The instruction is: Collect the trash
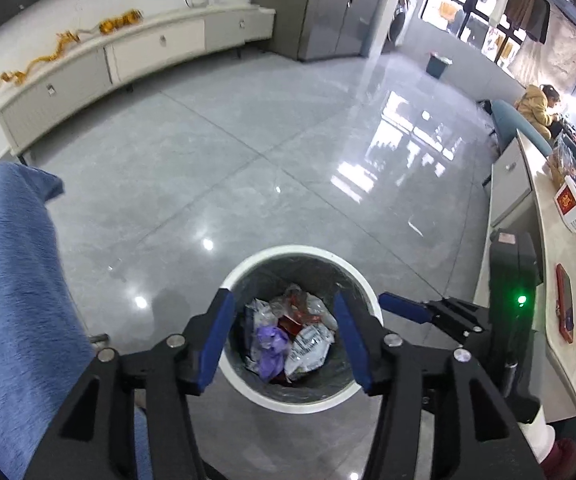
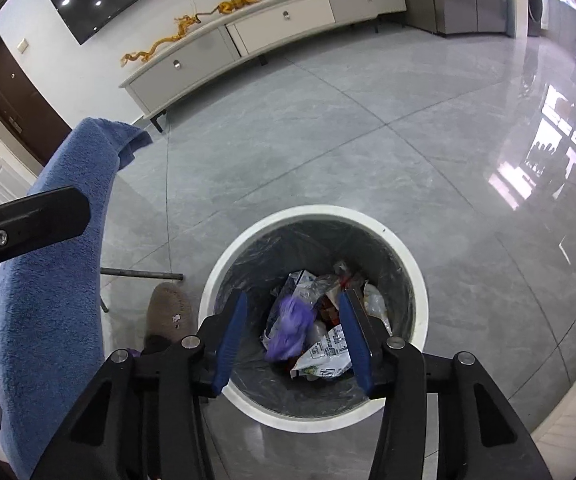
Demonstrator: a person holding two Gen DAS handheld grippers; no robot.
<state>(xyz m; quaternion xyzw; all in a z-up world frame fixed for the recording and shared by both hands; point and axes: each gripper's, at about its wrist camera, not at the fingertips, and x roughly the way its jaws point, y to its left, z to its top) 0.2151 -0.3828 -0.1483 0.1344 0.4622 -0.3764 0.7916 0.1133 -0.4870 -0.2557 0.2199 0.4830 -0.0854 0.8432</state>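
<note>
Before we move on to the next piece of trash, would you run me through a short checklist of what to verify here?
1. Left gripper empty, jaws apart: ok.
2. Right gripper empty, jaws apart: ok.
3. Purple wrapper inside the trash bin: ok, though blurred.
4. Bin upright on the floor, liner in place: ok.
5. Bin has room for more: ok, trash lies low.
6. Next piece of trash located: cannot tell.

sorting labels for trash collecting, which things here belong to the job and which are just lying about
Job: white round bin with grey liner; crumpled purple wrapper; white printed packet; both open claws.

Lying about: blue fleece blanket; golden dragon ornament; brown slipper.
</note>
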